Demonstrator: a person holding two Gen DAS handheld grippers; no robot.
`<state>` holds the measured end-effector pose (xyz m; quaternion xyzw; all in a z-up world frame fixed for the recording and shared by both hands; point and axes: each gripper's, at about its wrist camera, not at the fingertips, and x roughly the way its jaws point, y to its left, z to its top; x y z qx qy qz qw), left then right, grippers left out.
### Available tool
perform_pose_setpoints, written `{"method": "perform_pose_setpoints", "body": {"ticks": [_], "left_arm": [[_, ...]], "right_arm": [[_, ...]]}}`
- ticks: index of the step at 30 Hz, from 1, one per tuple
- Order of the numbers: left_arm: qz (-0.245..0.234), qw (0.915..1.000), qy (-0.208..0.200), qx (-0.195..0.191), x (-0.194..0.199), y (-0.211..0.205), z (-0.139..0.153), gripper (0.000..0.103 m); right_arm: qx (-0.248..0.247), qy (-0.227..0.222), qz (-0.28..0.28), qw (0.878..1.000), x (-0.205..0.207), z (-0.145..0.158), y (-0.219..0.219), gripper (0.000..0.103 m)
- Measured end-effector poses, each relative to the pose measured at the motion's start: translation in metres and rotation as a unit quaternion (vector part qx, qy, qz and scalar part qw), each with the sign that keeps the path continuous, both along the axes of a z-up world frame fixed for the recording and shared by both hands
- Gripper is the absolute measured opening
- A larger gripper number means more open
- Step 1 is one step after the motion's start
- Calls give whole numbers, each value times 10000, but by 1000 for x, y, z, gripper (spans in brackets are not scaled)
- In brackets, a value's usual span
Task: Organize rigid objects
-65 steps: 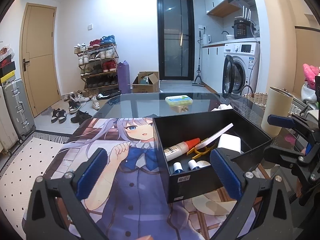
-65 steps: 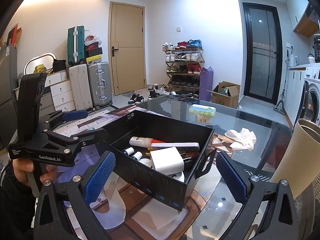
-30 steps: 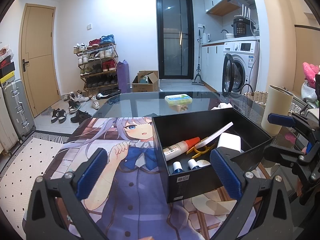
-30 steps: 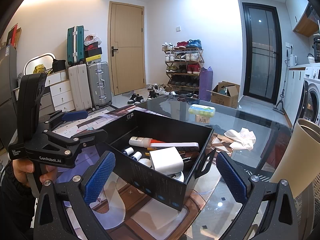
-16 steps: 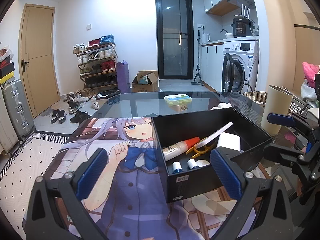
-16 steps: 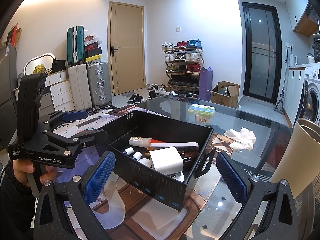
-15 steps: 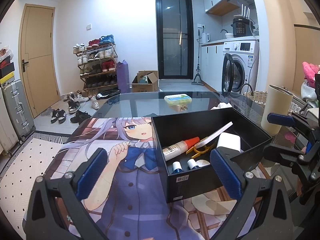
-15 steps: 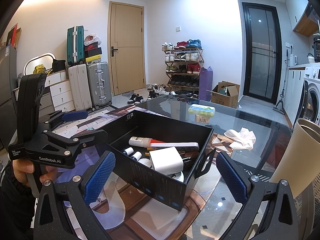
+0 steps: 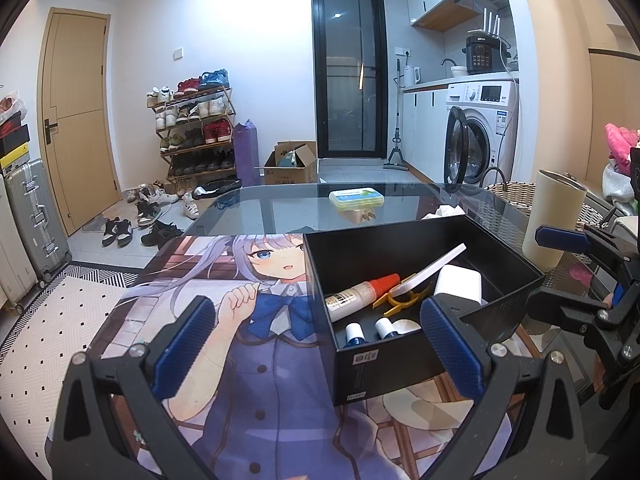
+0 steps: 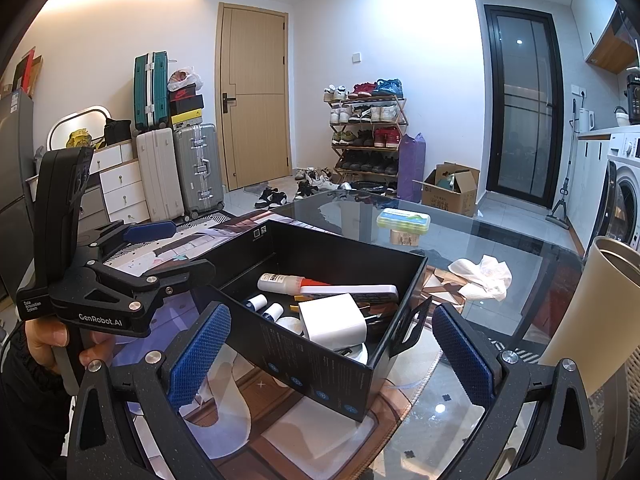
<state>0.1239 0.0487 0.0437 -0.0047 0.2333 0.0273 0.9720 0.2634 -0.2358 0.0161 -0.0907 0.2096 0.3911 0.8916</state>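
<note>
The left gripper (image 9: 318, 344) has its blue-padded jaws spread wide and holds nothing; its left pad hangs over the printed anime desk mat (image 9: 224, 344) and its right pad sits in front of the near right corner of the open black cardboard box (image 9: 384, 364), though whether it touches that wall cannot be told. The right gripper (image 10: 330, 354) is likewise spread wide and empty, its two pads standing to either side of the box's nearest corner without clearly touching it. The box rests on the right part of the mat, near the desk's right edge, and carries the task's things: a white glue bottle with an orange-red cap (image 9: 362, 294) lying on its side toward the back, a long flat white strip (image 9: 430, 270) leaning across it, a yellow plastic clip (image 9: 400, 300) under that strip, a white cube-shaped charger plug (image 10: 332, 318) against the right-hand wall, and two small dark-blue bottles with white caps (image 9: 354, 332) side by side at the front wall. Beyond the box, on the bare glass desk top (image 9: 288, 204), a green-and-white lidded plastic case (image 9: 356, 198) lies near the far edge, with a crumpled white tissue (image 10: 482, 274) closer to the right edge. A tall beige cylindrical tumbler (image 9: 554, 218) stands upright at the desk's right edge, just beside the box.
</note>
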Motion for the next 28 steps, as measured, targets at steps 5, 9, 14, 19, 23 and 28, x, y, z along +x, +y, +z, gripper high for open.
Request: {"method": "perform_pose_setpoints", "body": {"ticks": [5,9,14,19,23,28], "left_arm": [[-1,10000,-1,4,0,0,0,103],[-6,10000,-1,7,0,0,0,103],[-29,10000,-10,14,-1,-1,-2,103],[-32,10000,2,4,-1,0,-3,103],[-30,10000,25,-4,-2,0,-3,103],[47,10000,-52,36,-3,2,-1,103]], "right_arm": [[2,0,1,10000,0,0,0,102],[2,1,5,10000,0,0,0,102],[-2,3,-8,10000,1,-1,-1,102],[-3,-2,-12,10000,1,-1,0,102],[-4,5,-5,10000,1,-1,-1,102],[-6,8,-11,10000,1,-1,0,102]]}}
